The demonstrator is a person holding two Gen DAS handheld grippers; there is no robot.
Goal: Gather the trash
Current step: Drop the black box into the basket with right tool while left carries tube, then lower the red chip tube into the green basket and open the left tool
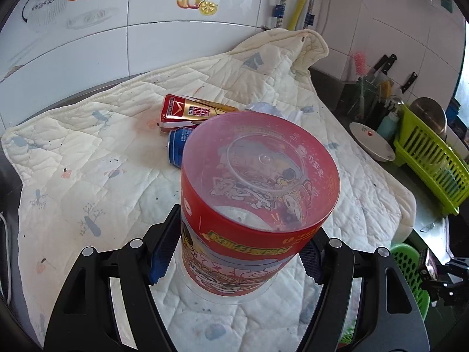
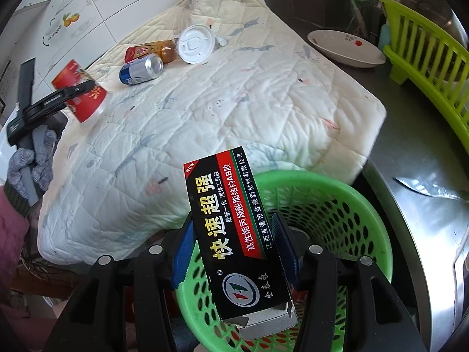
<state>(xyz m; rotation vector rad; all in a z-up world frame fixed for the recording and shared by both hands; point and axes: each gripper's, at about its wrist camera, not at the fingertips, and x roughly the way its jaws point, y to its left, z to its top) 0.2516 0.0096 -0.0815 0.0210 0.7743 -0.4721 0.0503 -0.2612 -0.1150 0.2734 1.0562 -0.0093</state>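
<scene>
My left gripper (image 1: 234, 252) is shut on a red printed plastic cup (image 1: 258, 193), held upside down above the quilted cloth (image 1: 88, 176). In the right wrist view this cup (image 2: 85, 99) hangs at the left in the left gripper (image 2: 79, 88), which a gloved hand (image 2: 32, 158) holds. My right gripper (image 2: 234, 249) is shut on a black glue box (image 2: 231, 228) over the green basket (image 2: 337, 205). A blue can (image 2: 140, 70), a red-gold bottle (image 2: 152, 51) and a white lid (image 2: 193, 44) lie on the cloth.
A white bowl (image 2: 346, 48) and a green dish rack (image 2: 425, 58) stand right of the cloth. Knives (image 1: 384, 64) and a utensil holder (image 1: 363, 96) are at the back right. A tiled wall (image 1: 88, 44) runs behind, and a steel sink rim (image 2: 425, 234) lies right of the basket.
</scene>
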